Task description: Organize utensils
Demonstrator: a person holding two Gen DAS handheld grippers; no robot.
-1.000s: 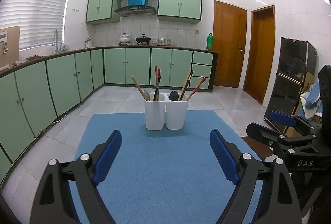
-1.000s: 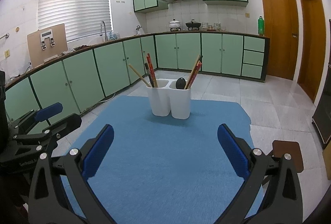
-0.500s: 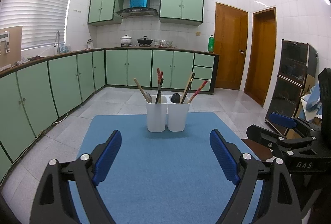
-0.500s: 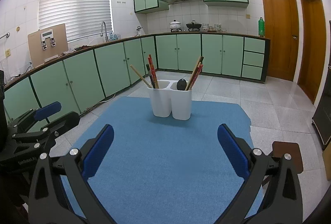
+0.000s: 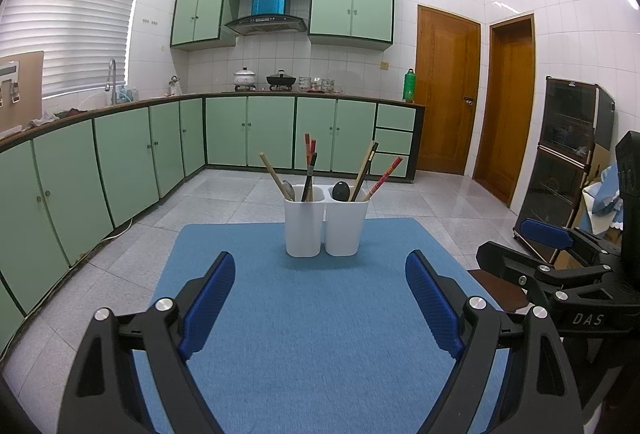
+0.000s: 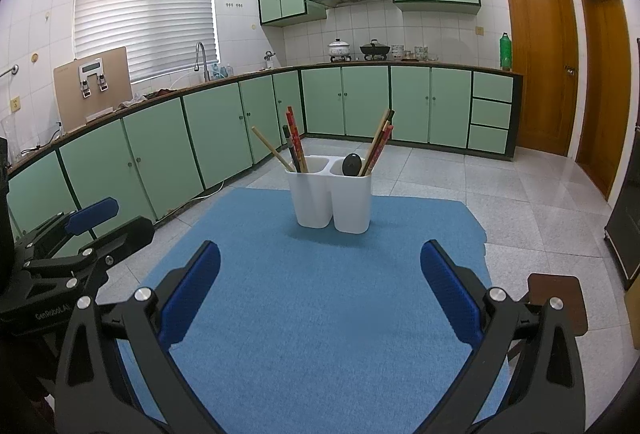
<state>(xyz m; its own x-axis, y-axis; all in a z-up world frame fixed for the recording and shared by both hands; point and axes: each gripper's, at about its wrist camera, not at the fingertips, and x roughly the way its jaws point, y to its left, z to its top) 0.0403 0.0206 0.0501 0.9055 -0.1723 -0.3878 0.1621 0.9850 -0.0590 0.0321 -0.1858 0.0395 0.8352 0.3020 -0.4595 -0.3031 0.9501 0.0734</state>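
- A home kitchen is showing here, with mint-green base cabinets (image 5: 248,131) running along two walls under a dark countertop (image 6: 360,65).
- A range hood (image 5: 265,23) is hanging between matching wall cabinets (image 5: 352,7), above a white lidded pot (image 5: 245,77) and a black wok (image 5: 281,79).
- A sink faucet (image 6: 201,58) is standing beneath a window blind (image 6: 144,9); white tiles are covering the walls, and two wooden doors (image 5: 448,93) are closing off the right side.

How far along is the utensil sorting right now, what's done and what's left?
Done: nothing clearly. Both white holders, left and right, hold mixed chopsticks and spoons, so it looks like the start. In hand: nothing; the left tongs and right tongs are open and empty over the blue mat. Left: probably the whole sort.
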